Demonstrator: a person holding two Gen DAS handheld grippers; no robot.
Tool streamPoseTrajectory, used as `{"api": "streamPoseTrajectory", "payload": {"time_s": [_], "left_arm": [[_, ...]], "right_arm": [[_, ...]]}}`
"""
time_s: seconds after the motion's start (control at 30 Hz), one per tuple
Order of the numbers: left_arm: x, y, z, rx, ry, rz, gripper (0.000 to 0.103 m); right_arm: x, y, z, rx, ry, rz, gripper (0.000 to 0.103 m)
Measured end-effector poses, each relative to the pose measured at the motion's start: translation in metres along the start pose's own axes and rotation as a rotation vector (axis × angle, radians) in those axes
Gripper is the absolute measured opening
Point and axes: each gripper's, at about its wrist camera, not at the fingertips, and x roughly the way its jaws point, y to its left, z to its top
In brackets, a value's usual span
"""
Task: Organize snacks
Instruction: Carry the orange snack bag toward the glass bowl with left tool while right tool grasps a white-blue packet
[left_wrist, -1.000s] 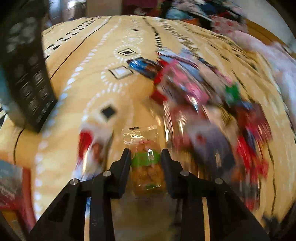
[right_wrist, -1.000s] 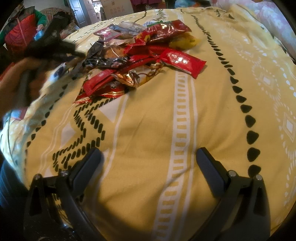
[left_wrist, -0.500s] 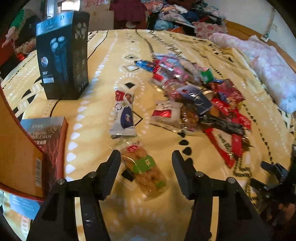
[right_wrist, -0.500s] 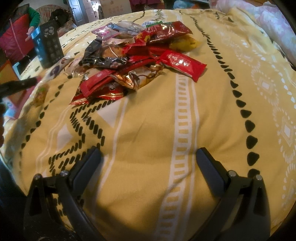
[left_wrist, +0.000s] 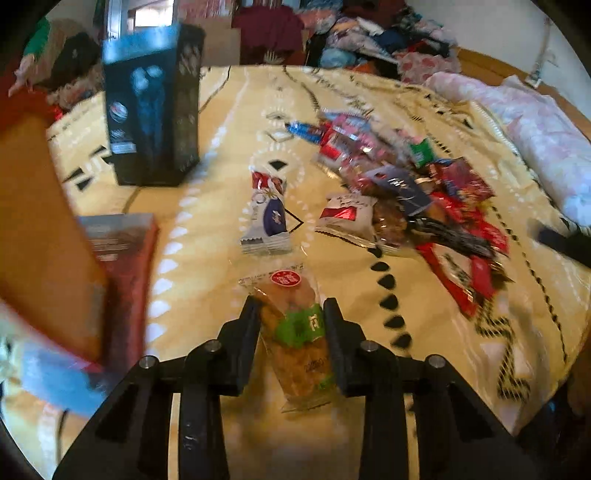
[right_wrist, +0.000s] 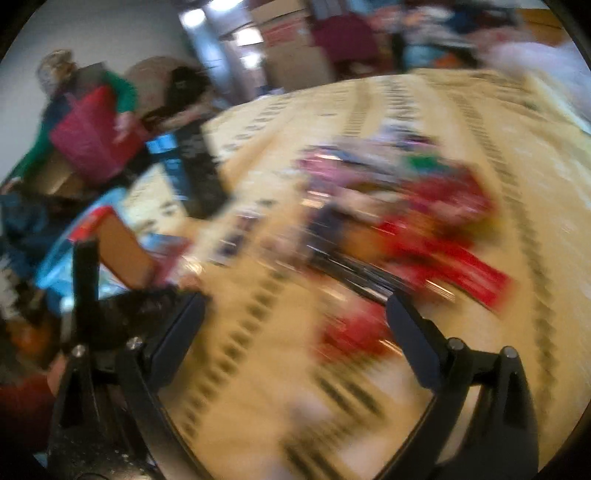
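left gripper (left_wrist: 291, 317) jaws closing, pinching clear snack pack (left_wrist: 295, 332) btwn the pads, pack top poking fwd. right gripper (right_wrist: 295, 314) jaws spread wide but closing, nothing btwn them, above blurred snack pile (right_wrist: 399, 214).

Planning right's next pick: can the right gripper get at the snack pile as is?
Probably yes. The right gripper is empty, jaws wide though closing, and the snack pile lies just ahead on the bedspread with nothing between. The view is blurred.
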Motion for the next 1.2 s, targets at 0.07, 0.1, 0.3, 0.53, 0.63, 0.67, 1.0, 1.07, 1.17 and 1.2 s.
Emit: {"api": "streamPoseTrajectory", "payload": {"time_s": [0.07,0.1,0.3,0.53,0.63,0.67,1.0,1.07,1.17,1.2], "left_arm": [[-0.021,0.005,-0.006,-0.010,-0.023,-0.017,0.035],[-0.031,0.009,-0.010,-0.017,-0.033,-0.022,0.035],[-0.081,0.017,-0.016,-0.011,-0.113,-0.018,0.035],[-0.101,0.031,-0.003,-0.004,-0.171,-0.005,0.035],[-0.105,0.041,0.001,-0.028,-0.179,-0.003,0.035],[-0.107,0.042,0.000,-0.033,-0.181,-0.001,0.035],[-0.165,0.085,0.026,-0.150,-0.296,-0.034,0.035],[-0.182,0.104,0.034,-0.187,-0.332,-0.005,0.035],[-0.213,0.140,0.043,-0.228,-0.388,0.083,0.035],[-0.220,0.150,0.045,-0.235,-0.400,0.109,0.035]], "right_arm": [[0.048,0.027,0.022,-0.023,0.041,0.073,0.086],[0.074,0.038,0.032,-0.028,0.073,0.102,0.081],[0.184,0.083,0.057,-0.059,0.210,-0.003,0.080],[0.230,0.085,0.042,-0.123,0.310,-0.173,0.049],[0.209,0.077,0.042,-0.073,0.277,-0.103,0.030],[0.196,0.076,0.043,-0.068,0.249,-0.081,0.029],[0.080,0.124,0.077,-0.100,0.029,0.003,0.029],[0.066,0.151,0.093,-0.128,-0.011,0.042,0.029],[0.055,0.198,0.113,-0.189,-0.049,0.120,0.029],[0.055,0.217,0.122,-0.214,-0.054,0.154,0.029]]}}
